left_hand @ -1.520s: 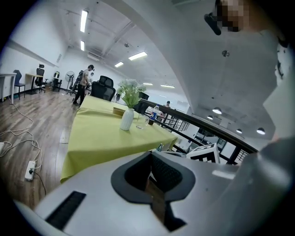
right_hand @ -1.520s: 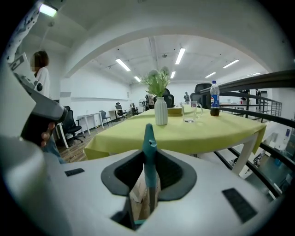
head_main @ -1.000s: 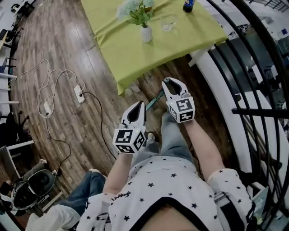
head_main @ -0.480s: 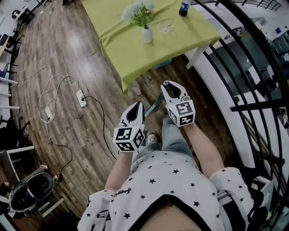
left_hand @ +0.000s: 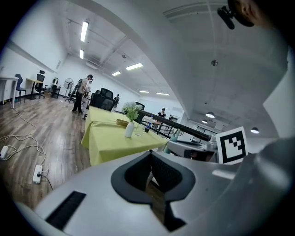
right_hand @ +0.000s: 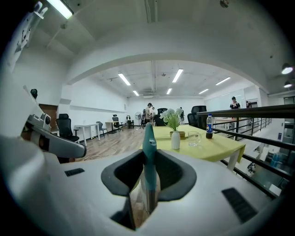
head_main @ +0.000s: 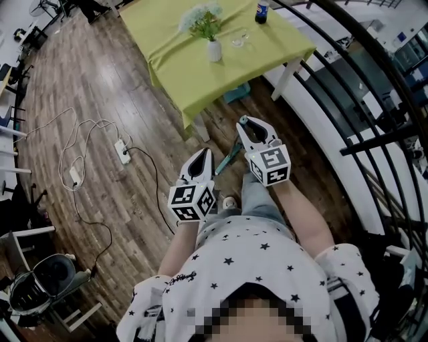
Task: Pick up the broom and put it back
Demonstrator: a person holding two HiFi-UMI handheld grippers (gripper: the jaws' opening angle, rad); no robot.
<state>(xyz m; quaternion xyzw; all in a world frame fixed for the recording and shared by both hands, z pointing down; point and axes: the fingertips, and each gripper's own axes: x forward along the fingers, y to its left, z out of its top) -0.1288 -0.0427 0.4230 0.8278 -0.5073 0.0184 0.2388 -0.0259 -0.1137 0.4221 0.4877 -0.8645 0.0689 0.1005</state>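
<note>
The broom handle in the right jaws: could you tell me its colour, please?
Teal; the broom handle shows best in the right gripper view.

No word, number or brand can be read anywhere in the room. At the centre of the head view, the cubes of the left claw (head_main: 204, 154) and the right claw (head_main: 244, 122) carry square black-and-white marker patterns, not lettering. At the top of the frame, the bottle (head_main: 261, 11) on the green worktop (head_main: 194, 73) bears a label too small to read.
</note>
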